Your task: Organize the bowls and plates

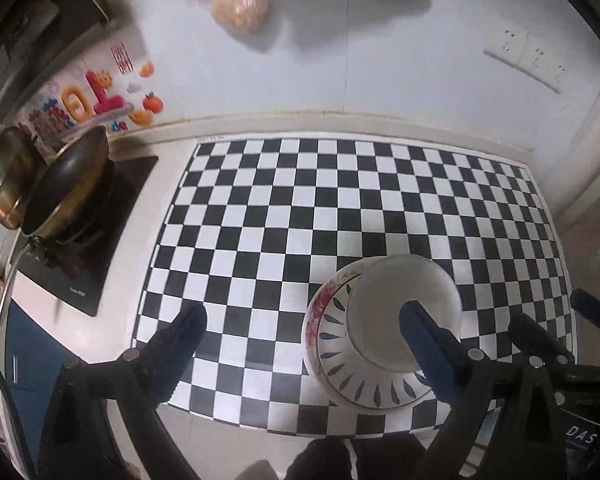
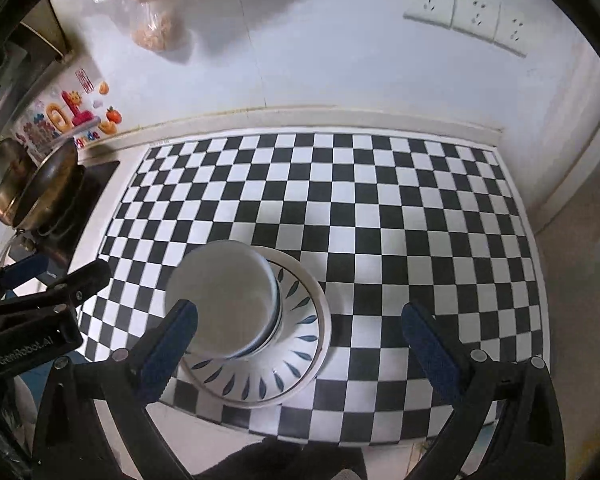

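We are holding both grippers above the checkered mat [image 1: 340,200], and nothing is between their fingers. The left gripper [image 1: 304,320] is standing with its jaws wide apart, and the right gripper [image 2: 300,320] too. The white bowl [image 2: 224,304] is sitting inside the patterned plate [image 2: 296,364], near the front edge of the mat. From the left wrist view, the bowl [image 1: 384,312] and plate [image 1: 340,368] are lying under the gripper's right finger, not touching it. A pan [image 1: 68,184] is resting on the stove at the left.

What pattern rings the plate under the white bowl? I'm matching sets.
Dark blue leaf-shaped strokes on white ring the plate; right wrist view shows it best.
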`<state>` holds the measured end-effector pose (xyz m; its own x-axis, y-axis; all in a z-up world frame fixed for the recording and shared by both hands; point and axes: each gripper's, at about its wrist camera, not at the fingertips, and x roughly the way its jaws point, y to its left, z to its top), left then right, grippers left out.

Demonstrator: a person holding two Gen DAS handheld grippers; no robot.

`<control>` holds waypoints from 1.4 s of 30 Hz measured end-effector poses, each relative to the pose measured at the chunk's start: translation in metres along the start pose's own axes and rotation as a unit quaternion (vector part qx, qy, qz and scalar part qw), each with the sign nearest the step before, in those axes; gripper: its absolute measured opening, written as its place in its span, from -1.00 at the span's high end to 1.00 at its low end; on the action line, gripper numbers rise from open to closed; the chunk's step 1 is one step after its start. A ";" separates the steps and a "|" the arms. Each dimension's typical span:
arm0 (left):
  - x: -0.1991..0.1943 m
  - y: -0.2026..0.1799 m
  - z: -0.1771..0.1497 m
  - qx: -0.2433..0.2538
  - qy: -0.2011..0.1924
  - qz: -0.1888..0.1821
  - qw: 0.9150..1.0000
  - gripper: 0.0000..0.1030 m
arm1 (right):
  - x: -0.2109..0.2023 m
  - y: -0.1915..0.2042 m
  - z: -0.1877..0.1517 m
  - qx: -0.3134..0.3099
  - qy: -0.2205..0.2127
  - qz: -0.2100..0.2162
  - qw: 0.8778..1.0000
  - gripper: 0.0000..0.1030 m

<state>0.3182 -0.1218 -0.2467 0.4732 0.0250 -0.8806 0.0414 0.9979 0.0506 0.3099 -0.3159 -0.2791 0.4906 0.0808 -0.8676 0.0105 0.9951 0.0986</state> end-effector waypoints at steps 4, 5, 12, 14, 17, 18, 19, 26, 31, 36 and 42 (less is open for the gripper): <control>-0.024 0.004 -0.011 -0.002 -0.012 -0.008 1.000 -0.92 | -0.037 0.010 -0.012 0.007 -0.028 -0.002 1.000 -1.00; -0.031 0.004 -0.015 -0.004 -0.016 -0.010 1.000 -0.92 | -0.045 0.011 -0.014 0.008 -0.034 -0.003 0.999 -1.00; -0.078 0.006 -0.030 -0.015 -0.046 -0.021 0.999 -0.92 | -0.109 0.017 -0.029 0.012 -0.086 -0.012 0.996 -1.00; -0.091 0.005 -0.035 -0.015 -0.058 -0.019 0.998 -0.92 | -0.126 0.016 -0.036 0.010 -0.099 -0.019 0.995 -1.00; -0.109 0.002 -0.045 -0.016 -0.068 -0.018 0.997 -0.92 | -0.149 0.013 -0.048 0.008 -0.113 -0.018 0.993 -1.00; -0.116 0.001 -0.050 -0.018 -0.071 -0.016 0.997 -0.92 | -0.157 0.011 -0.054 0.009 -0.117 -0.018 0.993 -1.00; -0.122 0.000 -0.053 -0.019 -0.074 -0.015 0.997 -0.92 | -0.160 0.009 -0.057 0.010 -0.118 -0.018 0.993 -1.00; -0.184 -0.008 -0.095 -0.003 -0.116 -0.002 0.993 -0.92 | -0.215 0.004 -0.098 0.009 -0.143 -0.020 0.989 -1.00; -0.225 -0.003 -0.128 -0.011 -0.136 0.012 0.991 -0.92 | -0.254 0.008 -0.128 0.005 -0.163 -0.015 0.986 -1.00; -0.254 0.003 -0.159 -0.014 -0.143 0.023 0.989 -0.92 | -0.296 0.016 -0.166 -0.003 -0.176 -0.010 0.984 -1.00; -0.283 0.012 -0.188 -0.016 -0.152 0.021 0.988 -0.92 | -0.332 0.020 -0.204 0.008 -0.184 -0.014 0.983 -1.00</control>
<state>0.0189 -0.1057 -0.0853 0.7161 0.0521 -0.6961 -0.0093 0.9978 0.0652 -0.0310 -0.3114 -0.0882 0.7724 0.0245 -0.6346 0.0402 0.9954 0.0873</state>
